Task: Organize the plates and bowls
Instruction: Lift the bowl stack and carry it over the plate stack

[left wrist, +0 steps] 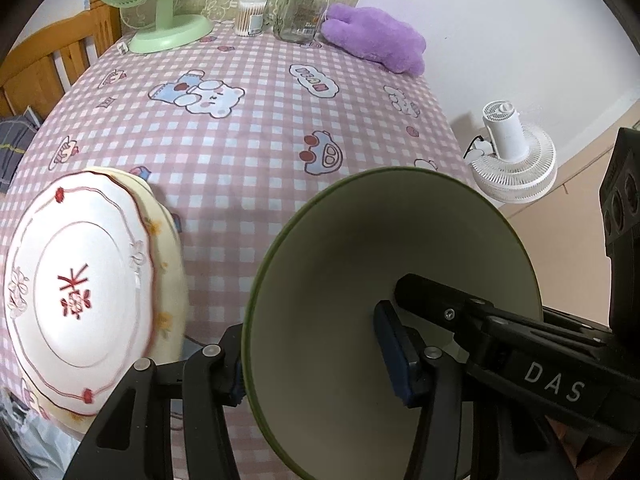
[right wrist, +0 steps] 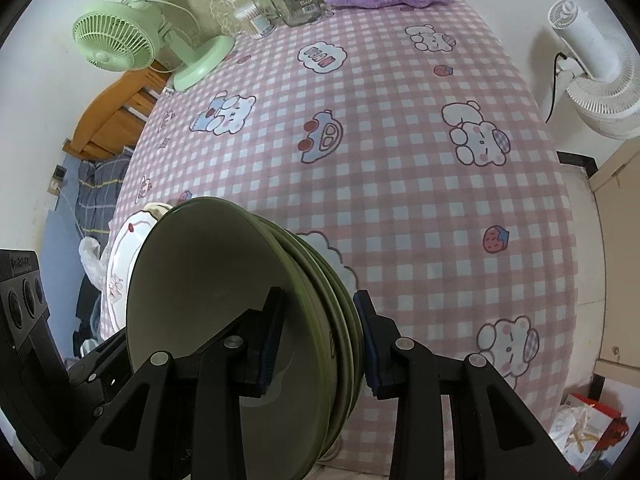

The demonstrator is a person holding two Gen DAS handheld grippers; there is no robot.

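Left claw (left wrist: pixel 320 364): closed on the rim of the green bowl stack (left wrist: pixel 380 280), one pad outside the wall, the other inside the cavity. The stack is tipped on edge, its opening facing the camera, held over the near edge of the surface (left wrist: pixel 248 152).

Right claw (right wrist: pixel 320 340): closed across the same green bowl stack (right wrist: pixel 224 300) from the opposite side, one pad inside the innermost bowl, the other against the outermost wall. At least three nested rims are visible from this view. The stack is clamped by both claws at once.

White plate with red trim (left wrist: pixel 80 292): lies near the near-left corner of the surface, resting on top of a cream plate with yellow flowers (left wrist: pixel 168 280), whose rim shows beyond it. In the right wrist view the white plate (right wrist: pixel 120 264) sits just behind the bowl stack, partly hidden.

Far edge of the surface: green desk fan (left wrist: pixel 160 12) at the far-left corner; cotton swab tub (left wrist: pixel 250 16), glass jar (left wrist: pixel 304 8) and purple plush toy (left wrist: pixel 376 40) along the far edge.

Off the surface, to the right: white fan (left wrist: pixel 512 152).
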